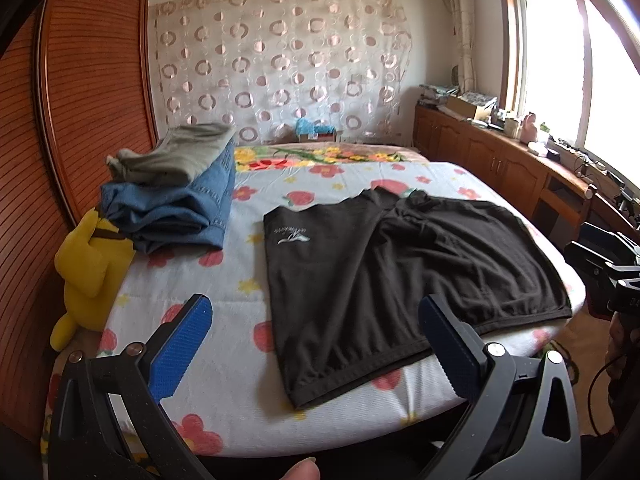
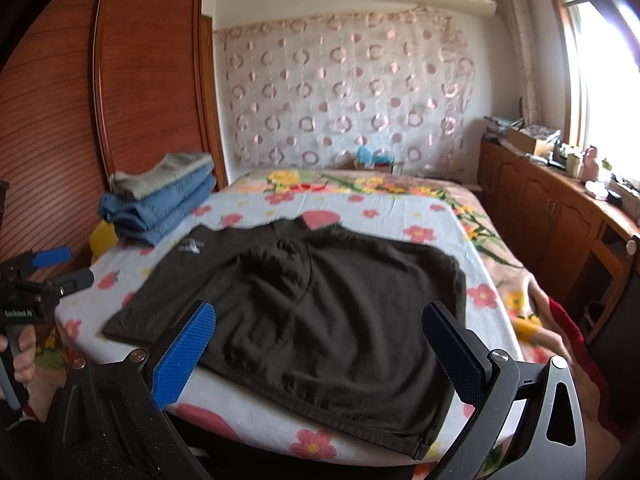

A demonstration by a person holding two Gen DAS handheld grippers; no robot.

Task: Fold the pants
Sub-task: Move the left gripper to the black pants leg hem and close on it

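Through my left wrist camera, my left gripper (image 1: 316,344) hangs with its blue pads spread wide apart, empty, above the near edge of the bed (image 1: 224,408). The black pants (image 1: 400,264) lie flat on the floral sheet from center toward 3 o'clock; folded clothes (image 1: 176,192) are stacked at 10 o'clock. Through my right wrist camera, my right gripper (image 2: 320,348) is likewise spread wide, holding nothing, with the pants lying center and the stack at 10 o'clock.
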